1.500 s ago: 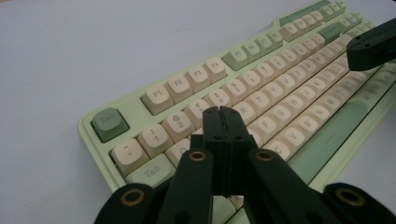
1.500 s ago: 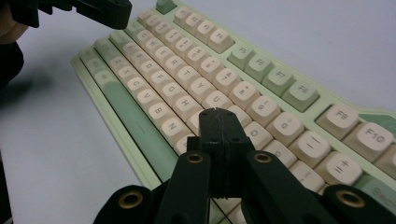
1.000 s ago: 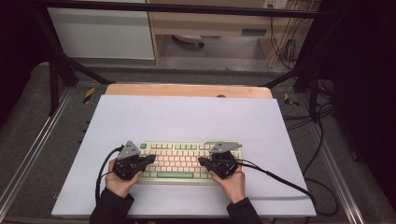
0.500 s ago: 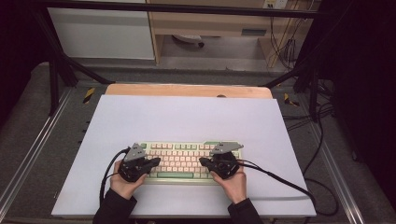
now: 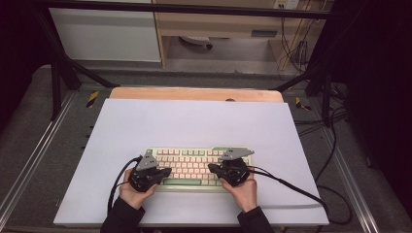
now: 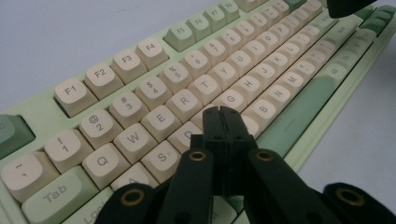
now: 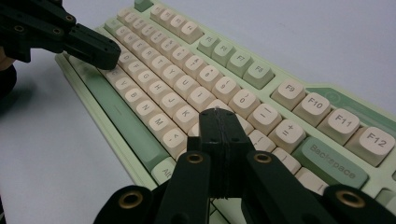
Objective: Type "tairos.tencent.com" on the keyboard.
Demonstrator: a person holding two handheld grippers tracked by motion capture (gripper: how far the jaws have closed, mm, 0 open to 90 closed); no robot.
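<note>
On the near half of the pale sheet (image 5: 194,121) that covers the table lies a green keyboard (image 5: 194,167) with cream keys, its long side running left to right. Both hands rest at its near edge. Over the keyboard's left end, the left gripper (image 6: 221,114) has its jaws pressed together with nothing between them, the tips above the keys near F and G, just beyond the green space bar (image 6: 299,112). Over the right end, the right gripper (image 7: 218,116) is likewise closed and empty, its tips above the keys beside L and below 0, with the Backspace key (image 7: 334,163) to their right. Whether either tip touches a key cannot be told.
</note>
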